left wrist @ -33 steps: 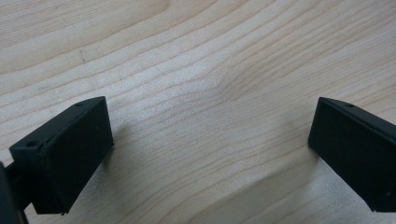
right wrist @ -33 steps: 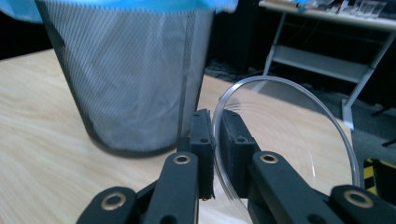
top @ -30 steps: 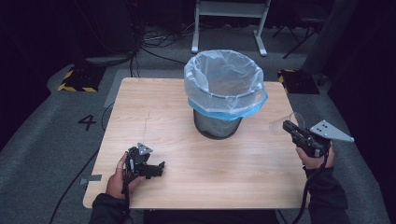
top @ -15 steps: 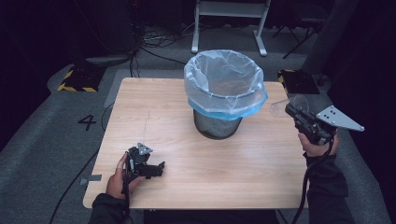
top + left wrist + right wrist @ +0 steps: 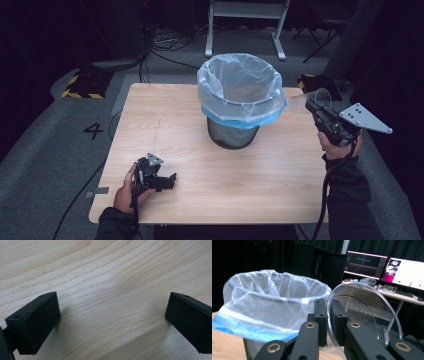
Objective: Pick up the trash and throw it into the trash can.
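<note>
Claw on our right (image 5: 328,322) is clamped on the rim of a clear plastic disc (image 5: 364,315), a shallow lid or dish with faint concentric rings, gripped thin-edge between the two pads so that its face stands nearly upright. We hold it that way, we judge, because a flat transparent piece offers no other purchase; pinching the edge keeps it from slipping. In the high view this right claw (image 5: 311,104) sits just beside the bin (image 5: 239,102), off its right flank and about level with the rim, with the disc (image 5: 306,100) showing as a pale arc reaching toward the liner. The bin is a dark mesh basket lined with a translucent bag (image 5: 269,300) whose blue hem folds over the rim, so the mouth stays wide open for a drop. It stands on the tabletop (image 5: 165,120), toward the far edge. We read the step as carrying the disc over the bin for discarding; it is near the opening but not yet above it. Left claw (image 5: 170,179) lies well apart from the bin, at the near left of the tabletop, resting low in the hand. Its own view shows the pads (image 5: 33,322) spread wide with bare wood grain between them, gripping nothing: parked, we think, out of the working path.
</note>
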Demonstrator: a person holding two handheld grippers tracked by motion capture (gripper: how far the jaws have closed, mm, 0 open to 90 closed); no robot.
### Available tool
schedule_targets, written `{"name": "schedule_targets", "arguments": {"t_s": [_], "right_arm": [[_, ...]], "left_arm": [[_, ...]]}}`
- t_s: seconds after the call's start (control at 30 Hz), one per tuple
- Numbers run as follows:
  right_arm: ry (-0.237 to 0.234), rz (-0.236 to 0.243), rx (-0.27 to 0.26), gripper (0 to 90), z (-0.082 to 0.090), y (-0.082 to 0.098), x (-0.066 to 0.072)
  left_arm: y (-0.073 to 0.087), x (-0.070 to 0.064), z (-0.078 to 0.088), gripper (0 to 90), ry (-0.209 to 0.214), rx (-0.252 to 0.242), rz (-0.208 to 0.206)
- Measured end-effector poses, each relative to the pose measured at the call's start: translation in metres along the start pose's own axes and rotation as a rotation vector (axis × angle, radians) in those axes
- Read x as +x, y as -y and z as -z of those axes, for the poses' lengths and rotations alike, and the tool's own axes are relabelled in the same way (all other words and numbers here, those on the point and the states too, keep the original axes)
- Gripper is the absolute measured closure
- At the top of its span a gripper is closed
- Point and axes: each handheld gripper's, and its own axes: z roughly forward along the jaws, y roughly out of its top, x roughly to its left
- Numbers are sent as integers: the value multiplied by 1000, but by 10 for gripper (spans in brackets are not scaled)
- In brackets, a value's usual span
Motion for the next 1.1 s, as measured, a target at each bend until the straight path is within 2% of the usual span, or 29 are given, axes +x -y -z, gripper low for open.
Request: {"name": "schedule_targets", "arguments": {"t_s": [0.27, 0.57, 0.77, 0.8, 0.97, 1.1], "right_arm": [[4, 2, -41, 853, -2, -14, 2], [-18, -35, -100, 853, -11, -24, 6], [-16, -45, -110, 853, -18, -25, 9], [-22, -52, -132, 853, -19, -26, 11], [-30, -55, -148, 853, -21, -30, 15], [-66, -59, -160, 851, -27, -30, 22]], "left_arm": [[0, 0, 0, 0, 0, 0, 0], [0, 0, 0, 0, 1, 0, -1], [0, 0, 0, 0, 1, 0, -1], [0, 0, 0, 0, 0, 0, 0], [0, 0, 0, 0, 0, 0, 0], [0, 0, 0, 0, 1, 0, -1]]}}
